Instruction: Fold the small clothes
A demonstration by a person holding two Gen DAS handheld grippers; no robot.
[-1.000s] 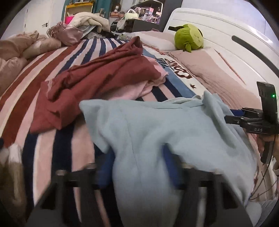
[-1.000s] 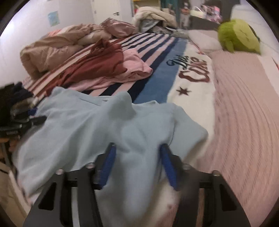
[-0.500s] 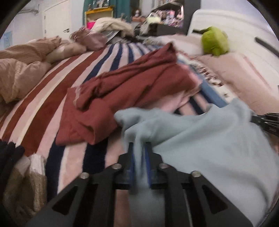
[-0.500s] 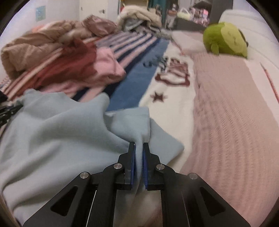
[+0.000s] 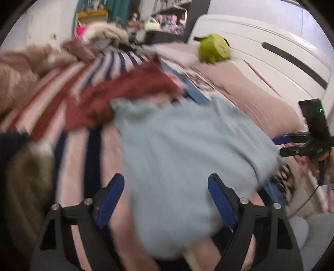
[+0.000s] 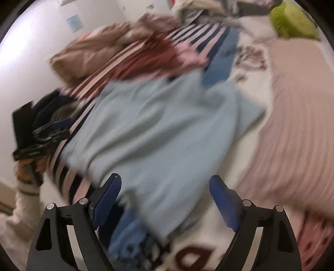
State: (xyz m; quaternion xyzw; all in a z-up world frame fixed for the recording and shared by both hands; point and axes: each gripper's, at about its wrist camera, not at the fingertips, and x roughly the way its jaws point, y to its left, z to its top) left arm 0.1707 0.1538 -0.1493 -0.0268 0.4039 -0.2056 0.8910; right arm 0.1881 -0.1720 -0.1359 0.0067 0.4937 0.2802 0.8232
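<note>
light blue garment point(image 5: 187, 150) beside maroon clothes point(image 5: 129, 91).

Both wrist views look forward and down from close above the bed; each shares the light blue garment point(image 5: 187, 150) point(image 6: 158, 129) toward 12 o'clock.

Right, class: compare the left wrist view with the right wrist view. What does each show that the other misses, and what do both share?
Only the left wrist view shows the white headboard, a yellow shelf and the right tongs, open.

Only the right wrist view shows a blue paper on the wall, the person's left hand and the left tongs, open.

Both show the light blue garment lying loose between open blue pads, the maroon garment, the striped blanket and the green plush.
</note>
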